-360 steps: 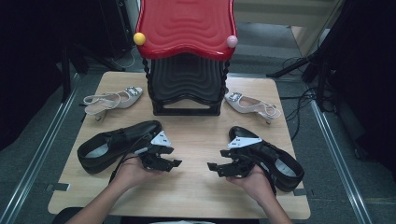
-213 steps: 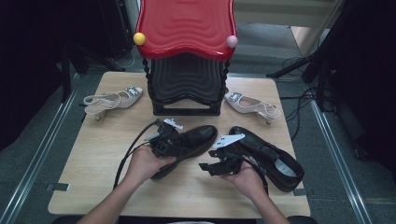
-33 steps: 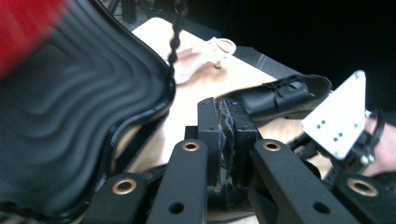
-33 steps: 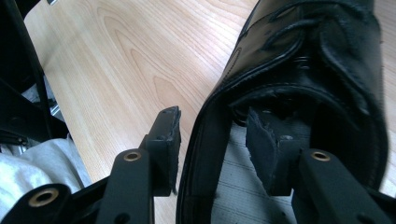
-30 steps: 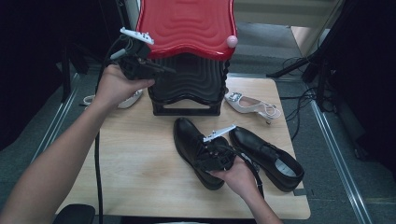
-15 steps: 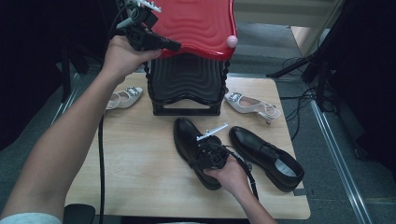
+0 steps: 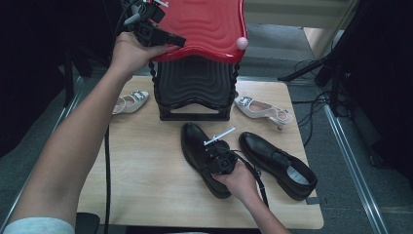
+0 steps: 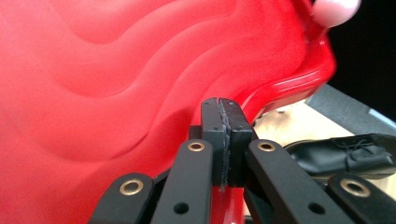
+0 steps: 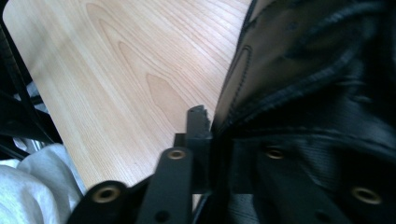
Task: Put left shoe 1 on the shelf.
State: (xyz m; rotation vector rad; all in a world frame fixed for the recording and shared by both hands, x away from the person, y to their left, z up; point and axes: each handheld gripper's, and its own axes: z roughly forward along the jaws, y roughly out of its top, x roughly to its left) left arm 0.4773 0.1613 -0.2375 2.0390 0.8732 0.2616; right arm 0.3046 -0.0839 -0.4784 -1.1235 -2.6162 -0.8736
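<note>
A shoe rack with a red top shelf (image 7: pixel 204 24) and black lower shelves (image 7: pixel 195 83) stands at the back of the wooden table (image 7: pixel 146 161). My left gripper (image 7: pixel 179 43) is raised against the red shelf's (image 8: pixel 116 70) front left edge; in the left gripper view its pads (image 8: pixel 222 112) are pressed together with nothing visible between them. A black leather shoe (image 7: pixel 195 141) lies in front of the rack. My right gripper (image 7: pixel 210 157) is shut on that shoe's (image 9: pixel 303 70) side wall, one jaw outside (image 9: pixel 212 123), the other hidden inside.
A second black shoe (image 7: pixel 277 163) lies to the right of the held one. Two white heeled sandals (image 7: pixel 129 101) (image 7: pixel 260 107) flank the rack. A pink ball (image 7: pixel 241 43) caps the red shelf's right corner. Cables trail on the floor at the right.
My left gripper has risen from beside the rack to the red shelf's front left edge, covering the yellow ball. The right gripper stays shut on the black shoe, barely shifted.
</note>
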